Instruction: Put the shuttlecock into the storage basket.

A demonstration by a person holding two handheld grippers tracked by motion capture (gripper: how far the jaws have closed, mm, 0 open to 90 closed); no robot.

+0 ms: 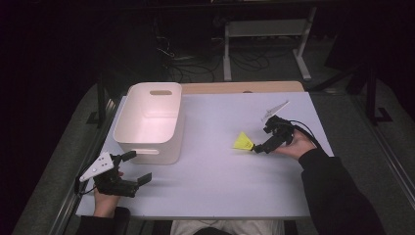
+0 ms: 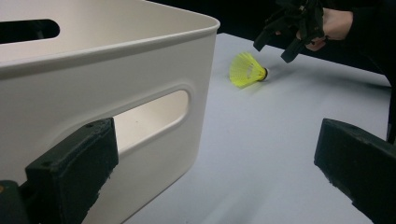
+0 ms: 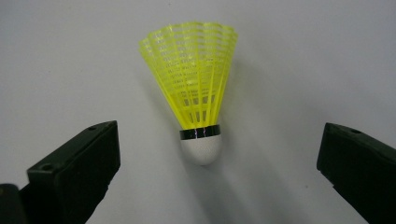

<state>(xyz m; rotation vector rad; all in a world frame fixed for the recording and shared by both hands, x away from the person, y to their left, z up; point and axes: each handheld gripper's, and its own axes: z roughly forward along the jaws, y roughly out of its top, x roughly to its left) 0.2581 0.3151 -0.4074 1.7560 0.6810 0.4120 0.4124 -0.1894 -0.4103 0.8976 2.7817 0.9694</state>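
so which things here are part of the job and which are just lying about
In the job:
- yellow shuttlecock, lying on the table between the open jaws of the right gripper
- white bin, probably where it goes

Just there:
- left gripper, open, idle beside the bin
- white frame behind the table

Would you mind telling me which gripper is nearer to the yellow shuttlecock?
Right. The right gripper sits just beside the shuttlecock, jaws open toward its white cork end. The left gripper is far across the table, near the white bin.

left gripper (image 1: 138, 168) jaws wide; right gripper (image 1: 256, 149) likewise
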